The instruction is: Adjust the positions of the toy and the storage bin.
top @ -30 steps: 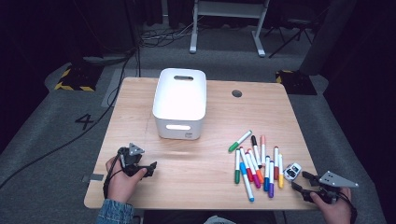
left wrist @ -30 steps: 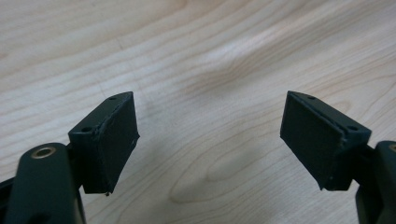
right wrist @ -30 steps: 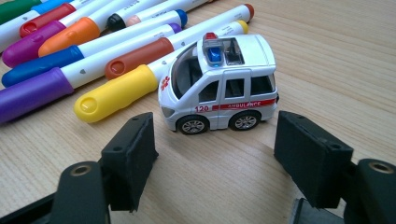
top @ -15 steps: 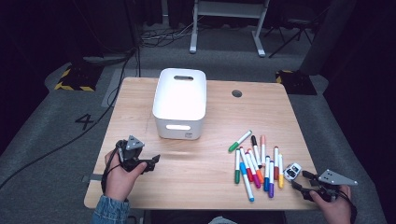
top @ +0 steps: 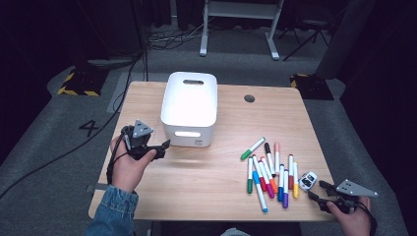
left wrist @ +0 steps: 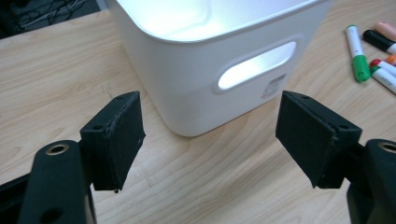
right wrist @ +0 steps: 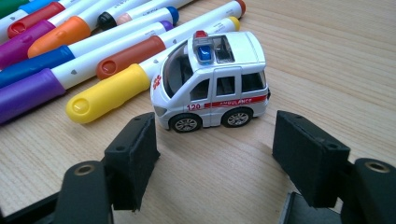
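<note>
My left gripper (top: 164,145) is held above the table's left side, pointing at the front left corner of a white bin (top: 190,105). In the left gripper view its jaws (left wrist: 210,140) stand apart with nothing between them; they have just been closing a little. The bin (left wrist: 201,60) has a slot handle facing them. My right gripper (top: 317,191) rests near the front right edge, open, just short of a small white toy ambulance (top: 307,180). The right gripper view shows the ambulance (right wrist: 212,86) standing in front of the gap between the jaws (right wrist: 215,154), untouched.
Several coloured markers (top: 270,172) lie in a loose row left of the ambulance, a green one (top: 253,148) angled apart; their capped ends (right wrist: 93,46) crowd the ambulance's far side. The wooden table (top: 196,187) has a cable hole (top: 249,98) at the back right.
My left hand has risen and moved up the view toward the bin's front corner. The right hand and the ambulance have stayed put.
</note>
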`<action>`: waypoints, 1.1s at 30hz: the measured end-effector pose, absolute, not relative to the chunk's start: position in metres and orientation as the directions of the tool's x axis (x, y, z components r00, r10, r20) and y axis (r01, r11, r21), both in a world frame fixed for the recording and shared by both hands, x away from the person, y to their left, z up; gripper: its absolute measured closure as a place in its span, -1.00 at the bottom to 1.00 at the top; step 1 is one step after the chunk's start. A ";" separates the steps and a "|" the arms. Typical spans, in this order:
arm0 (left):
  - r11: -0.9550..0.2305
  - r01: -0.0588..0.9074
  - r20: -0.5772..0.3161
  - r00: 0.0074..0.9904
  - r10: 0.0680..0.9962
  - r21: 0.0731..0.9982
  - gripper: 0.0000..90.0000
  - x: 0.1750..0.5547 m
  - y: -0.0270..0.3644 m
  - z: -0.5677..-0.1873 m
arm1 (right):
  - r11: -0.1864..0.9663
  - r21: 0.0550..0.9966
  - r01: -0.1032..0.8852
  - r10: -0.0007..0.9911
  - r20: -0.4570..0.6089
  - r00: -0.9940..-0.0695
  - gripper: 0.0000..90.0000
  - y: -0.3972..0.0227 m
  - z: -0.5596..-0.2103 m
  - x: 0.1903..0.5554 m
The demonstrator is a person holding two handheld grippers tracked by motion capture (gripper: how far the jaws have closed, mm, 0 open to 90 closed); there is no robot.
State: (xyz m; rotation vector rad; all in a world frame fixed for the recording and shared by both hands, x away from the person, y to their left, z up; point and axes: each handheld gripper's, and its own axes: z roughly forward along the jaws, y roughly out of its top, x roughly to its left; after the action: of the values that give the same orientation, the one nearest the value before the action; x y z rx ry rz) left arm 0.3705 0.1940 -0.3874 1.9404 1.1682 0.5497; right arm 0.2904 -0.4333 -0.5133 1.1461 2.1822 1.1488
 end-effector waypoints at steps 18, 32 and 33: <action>-0.223 0.515 -0.032 0.439 0.898 0.828 -0.38 0.429 0.188 -0.365 | 0.311 0.828 0.466 0.820 0.014 -0.572 -0.31 -0.433 -0.515 0.291; -0.146 0.590 -0.174 0.452 0.875 0.794 -0.36 0.469 0.186 -0.401 | 0.314 0.830 0.461 0.817 0.011 -0.576 -0.31 -0.433 -0.515 0.291; -0.147 0.591 -0.171 0.448 0.878 0.793 -0.34 0.469 0.186 -0.402 | 0.313 0.830 0.461 0.817 0.012 -0.576 -0.31 -0.433 -0.515 0.291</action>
State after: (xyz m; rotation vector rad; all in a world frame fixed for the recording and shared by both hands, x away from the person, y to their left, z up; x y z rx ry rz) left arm 0.4691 0.1859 -0.4024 1.8475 1.2445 0.4243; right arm 0.2907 -0.4335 -0.5152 1.1349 2.1725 1.1671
